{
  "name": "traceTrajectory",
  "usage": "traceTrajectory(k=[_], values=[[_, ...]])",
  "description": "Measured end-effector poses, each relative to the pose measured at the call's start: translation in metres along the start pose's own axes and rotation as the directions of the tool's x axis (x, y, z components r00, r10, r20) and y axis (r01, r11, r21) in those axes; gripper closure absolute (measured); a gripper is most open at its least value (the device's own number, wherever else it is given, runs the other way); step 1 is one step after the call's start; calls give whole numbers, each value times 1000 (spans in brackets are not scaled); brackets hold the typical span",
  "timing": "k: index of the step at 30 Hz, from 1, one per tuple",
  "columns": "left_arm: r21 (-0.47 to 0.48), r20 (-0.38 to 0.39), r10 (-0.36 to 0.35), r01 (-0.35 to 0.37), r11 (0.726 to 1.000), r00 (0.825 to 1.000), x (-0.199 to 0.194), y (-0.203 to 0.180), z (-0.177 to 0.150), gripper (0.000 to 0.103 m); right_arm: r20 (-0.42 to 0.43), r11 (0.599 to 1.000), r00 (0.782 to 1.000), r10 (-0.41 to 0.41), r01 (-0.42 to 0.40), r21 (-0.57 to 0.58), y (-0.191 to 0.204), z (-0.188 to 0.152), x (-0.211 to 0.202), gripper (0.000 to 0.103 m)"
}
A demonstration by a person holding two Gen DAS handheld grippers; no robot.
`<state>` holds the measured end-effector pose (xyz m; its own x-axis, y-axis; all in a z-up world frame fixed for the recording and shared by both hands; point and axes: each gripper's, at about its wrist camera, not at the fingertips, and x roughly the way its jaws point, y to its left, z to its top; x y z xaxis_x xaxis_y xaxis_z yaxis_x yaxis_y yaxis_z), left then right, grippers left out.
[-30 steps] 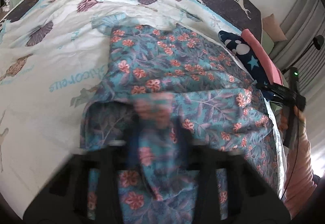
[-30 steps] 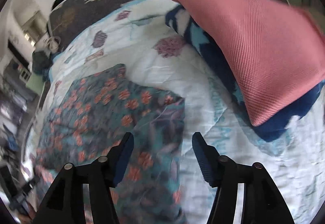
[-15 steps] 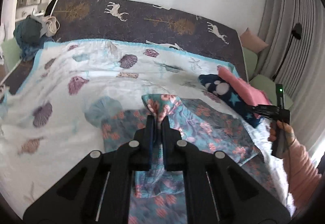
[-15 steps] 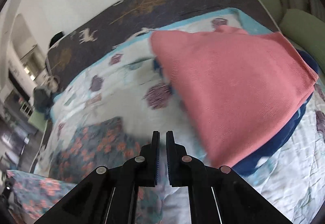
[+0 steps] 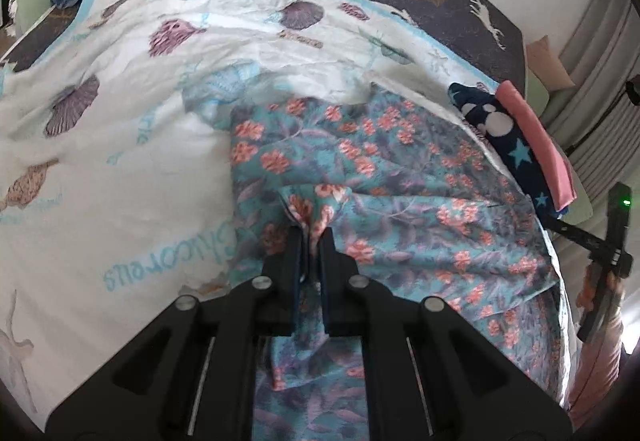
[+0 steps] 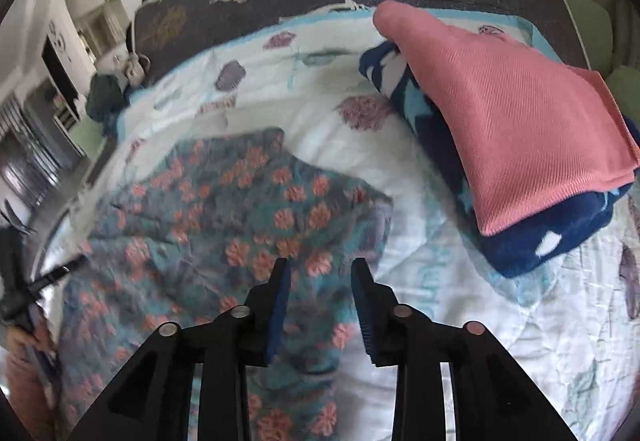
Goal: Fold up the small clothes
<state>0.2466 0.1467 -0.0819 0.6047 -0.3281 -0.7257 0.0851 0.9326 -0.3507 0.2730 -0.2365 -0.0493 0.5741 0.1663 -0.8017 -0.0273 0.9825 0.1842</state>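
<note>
Lay spread on the seashell quilt (image 5: 120, 145): the floral garment (image 5: 400, 169), partly folded, with a navy star cloth (image 6: 540, 241) and a pink cloth (image 6: 512, 121) stacked just beside its far corner. Clenched on a bunched fold of the garment near its middle: the left gripper (image 5: 310, 237), fabric pinched between the pads. Hung over the garment's near edge with jaws just opened and nothing between them: the right gripper (image 6: 320, 273).

Left tongs (image 5: 311, 231) clamped tight, angled downward; right tongs (image 6: 320, 273) just been opening, nothing between pads.
</note>
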Motion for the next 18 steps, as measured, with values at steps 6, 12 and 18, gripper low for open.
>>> traceTrajectory(k=[6, 12, 18], values=[[44, 2, 26, -27, 999, 1000, -2, -7, 9, 57, -1, 999, 1000, -19, 19, 35, -9, 20, 15, 65], [16, -48, 63, -62, 998, 997, 26, 2, 19, 53, -48, 998, 997, -53, 52, -22, 7, 34, 37, 64], [7, -33, 45, -45, 999, 998, 30, 4, 24, 94, -40, 998, 997, -61, 62, 18, 0, 32, 47, 63]])
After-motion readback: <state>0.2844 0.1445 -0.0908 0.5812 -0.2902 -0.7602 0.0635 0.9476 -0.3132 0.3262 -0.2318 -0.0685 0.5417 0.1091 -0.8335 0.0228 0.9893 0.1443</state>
